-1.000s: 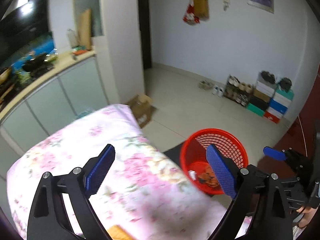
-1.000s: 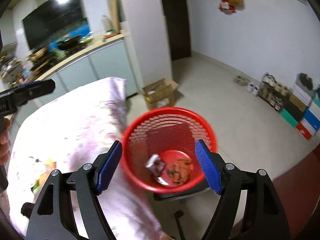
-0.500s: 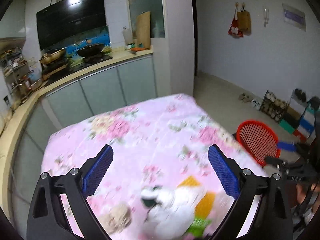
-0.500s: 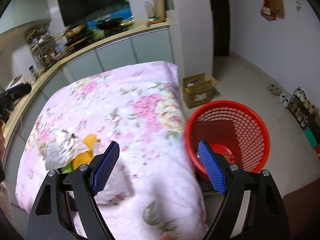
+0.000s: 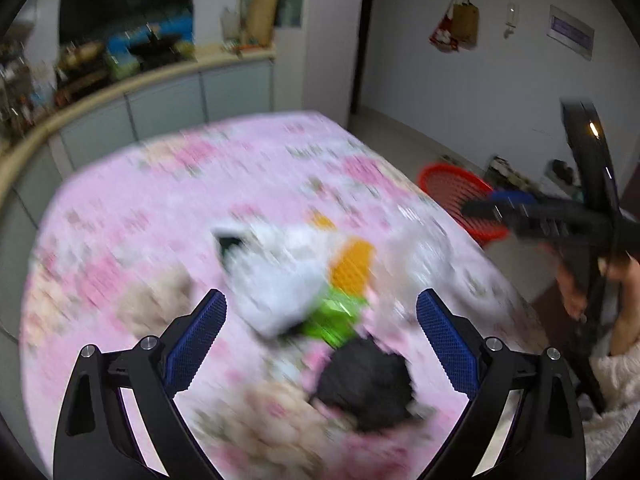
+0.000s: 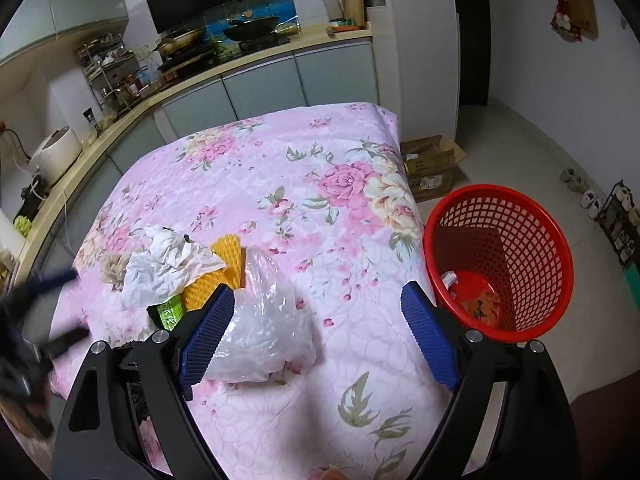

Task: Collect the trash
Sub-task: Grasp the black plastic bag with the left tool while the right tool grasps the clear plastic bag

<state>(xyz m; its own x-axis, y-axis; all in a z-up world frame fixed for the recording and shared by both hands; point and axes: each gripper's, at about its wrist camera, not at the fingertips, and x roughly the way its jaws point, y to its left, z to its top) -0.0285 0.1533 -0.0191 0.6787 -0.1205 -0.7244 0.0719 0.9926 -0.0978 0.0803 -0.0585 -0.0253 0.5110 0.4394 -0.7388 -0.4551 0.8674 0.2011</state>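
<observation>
A pile of trash lies on the pink flowered tablecloth (image 6: 280, 160): crumpled white paper (image 6: 164, 264), an orange foam net (image 6: 224, 268), a green wrapper (image 6: 170, 314) and a clear plastic bag (image 6: 264, 320). My right gripper (image 6: 318, 334) hovers over the table's near edge, jaws opening, nothing between them; the clear bag lies beside its left finger. In the blurred left wrist view my left gripper (image 5: 320, 340) stands open above the white paper (image 5: 276, 280), green wrapper (image 5: 332, 316) and a black crumpled piece (image 5: 364, 384). The red mesh basket (image 6: 520, 248) on the floor holds some scraps.
A kitchen counter (image 6: 192, 80) with a stove, pans and a rice cooker runs behind the table. A cardboard box (image 6: 432, 164) sits on the floor past the table's corner. Shoes and a rack (image 6: 616, 208) line the right wall. A hand (image 5: 624, 292) holds the other gripper.
Both views have swung from the red basket back over the table. The left gripper has dropped toward the trash pile. The right jaws stand a little wider, with the basket now at the right.
</observation>
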